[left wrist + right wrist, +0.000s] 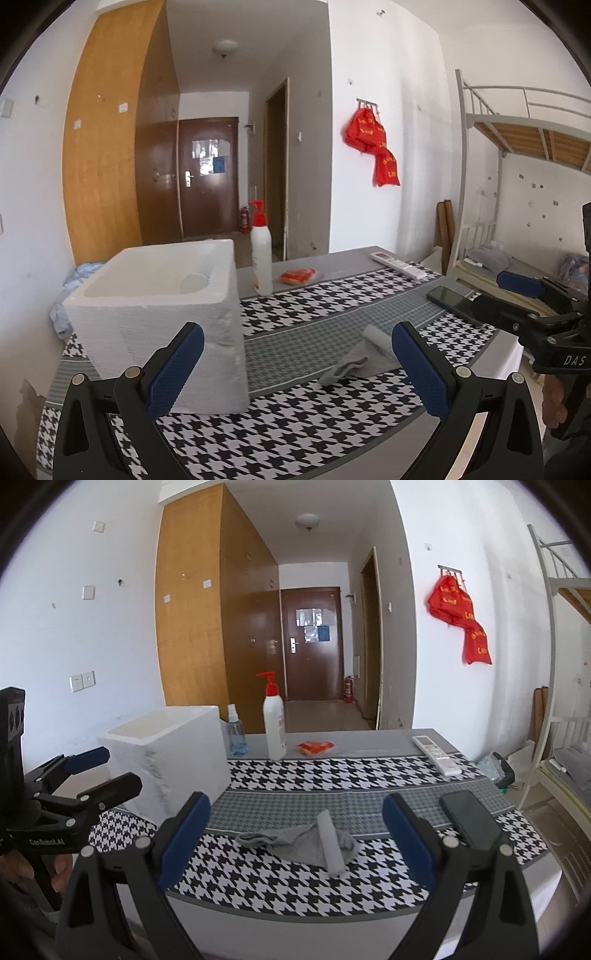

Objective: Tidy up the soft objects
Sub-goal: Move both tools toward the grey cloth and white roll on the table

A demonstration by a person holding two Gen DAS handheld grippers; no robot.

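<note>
On checkered table (280, 893), white foam box (155, 317) holding pale cup (192, 283), both tools spread, gripping nothing.

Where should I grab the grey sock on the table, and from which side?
Probably take the grey sock from above with the right gripper, pinching its flat crumpled body left of the rolled cuff. It lies limp on the tablecloth, so sideways approaches would just push it.

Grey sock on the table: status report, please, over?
Left tool and right tool open, empty. Grey sock flat on the checked cloth, untouched. White foam box stands left; phone lies right.
</note>
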